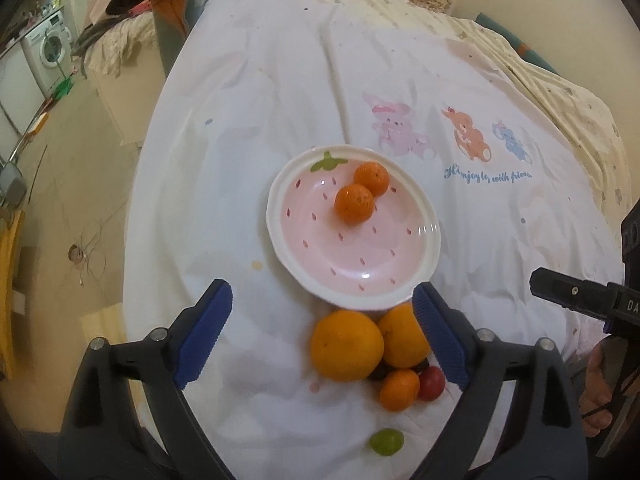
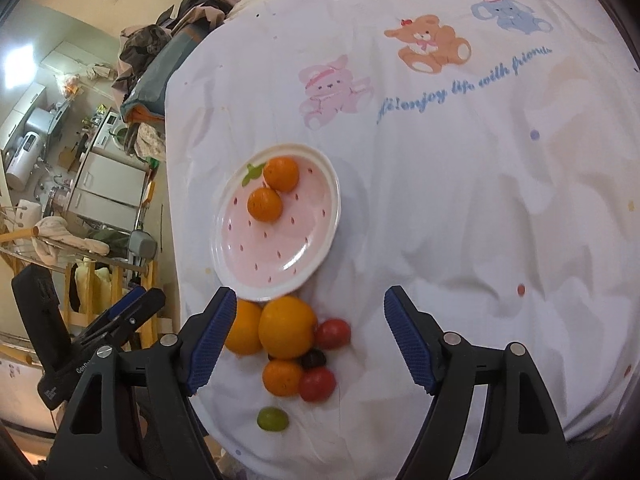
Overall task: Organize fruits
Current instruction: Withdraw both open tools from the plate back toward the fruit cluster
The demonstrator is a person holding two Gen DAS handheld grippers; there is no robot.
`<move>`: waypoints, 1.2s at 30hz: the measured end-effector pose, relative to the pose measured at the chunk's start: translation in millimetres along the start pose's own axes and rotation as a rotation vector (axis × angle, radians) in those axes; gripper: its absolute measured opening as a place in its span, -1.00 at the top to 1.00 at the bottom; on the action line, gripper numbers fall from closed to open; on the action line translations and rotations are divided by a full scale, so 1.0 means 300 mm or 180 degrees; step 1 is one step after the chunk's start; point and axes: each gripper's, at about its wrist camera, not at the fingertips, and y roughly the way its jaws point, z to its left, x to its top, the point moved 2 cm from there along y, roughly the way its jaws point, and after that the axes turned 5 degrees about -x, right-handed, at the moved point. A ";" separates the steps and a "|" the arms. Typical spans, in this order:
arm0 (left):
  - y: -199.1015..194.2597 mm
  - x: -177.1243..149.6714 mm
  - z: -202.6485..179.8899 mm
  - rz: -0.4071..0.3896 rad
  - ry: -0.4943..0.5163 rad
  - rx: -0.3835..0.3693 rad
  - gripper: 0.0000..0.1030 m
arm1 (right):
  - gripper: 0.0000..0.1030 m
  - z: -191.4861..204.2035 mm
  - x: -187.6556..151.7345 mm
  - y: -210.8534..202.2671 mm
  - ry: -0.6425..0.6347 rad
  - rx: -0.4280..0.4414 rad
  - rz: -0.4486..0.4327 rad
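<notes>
A pink strawberry-pattern plate (image 1: 360, 276) (image 2: 280, 256) lies on the white cloth and holds two small oranges (image 1: 354, 203) (image 2: 265, 204). Just in front of the plate lie two large oranges (image 1: 347, 345) (image 2: 287, 333), a small orange (image 1: 399, 389) (image 2: 282, 377), red tomatoes (image 1: 432, 382) (image 2: 317, 384), a dark grape (image 2: 313, 358) and a green grape (image 1: 386, 441) (image 2: 272, 418). My left gripper (image 1: 322, 310) is open and empty above the large oranges. My right gripper (image 2: 310, 316) is open and empty above the same pile.
The white cloth with cartoon animals (image 1: 400, 128) (image 2: 432, 44) covers a bed. Its left edge (image 1: 140, 200) drops to the floor. Cluttered furniture and a washing machine (image 1: 48, 44) stand at the left. The other gripper shows at the right edge (image 1: 580, 296) and at the left (image 2: 120, 320).
</notes>
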 end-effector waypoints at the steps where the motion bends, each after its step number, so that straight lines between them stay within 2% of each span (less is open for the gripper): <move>1: 0.000 -0.007 0.002 0.0015 -0.0015 -0.0007 -0.74 | -0.53 0.000 -0.013 0.000 0.0000 -0.0003 0.0009; 4: 0.012 -0.036 0.001 0.0143 -0.0092 -0.0108 -0.74 | -0.53 -0.001 -0.040 -0.010 0.0018 0.0029 0.0017; 11: 0.055 -0.098 -0.019 0.0354 -0.0143 -0.0138 -0.74 | -0.53 -0.024 -0.077 -0.009 0.0112 0.0028 0.0057; 22: 0.111 -0.109 0.014 0.0448 -0.0249 -0.0052 -0.74 | -0.53 -0.076 -0.084 0.033 0.0180 -0.0078 0.0065; 28: 0.173 -0.145 -0.041 0.0694 -0.0026 -0.0072 -0.74 | -0.53 -0.080 -0.065 0.070 0.0245 -0.0016 0.0140; 30: 0.196 -0.154 -0.061 0.0762 0.0043 -0.0058 -0.71 | -0.53 -0.076 -0.064 0.078 0.0225 -0.0026 0.0153; 32: 0.217 -0.158 -0.072 0.0819 0.0038 -0.0107 -0.60 | -0.53 -0.076 -0.062 0.085 0.0213 -0.0041 0.0168; 34: 0.232 -0.154 -0.069 0.0846 -0.0054 -0.0206 -0.49 | -0.53 -0.081 -0.063 0.088 0.0219 -0.0048 0.0180; 36: 0.250 -0.149 -0.054 0.0884 -0.0178 -0.0225 -0.49 | -0.53 -0.085 -0.061 0.088 0.0241 -0.0037 0.0183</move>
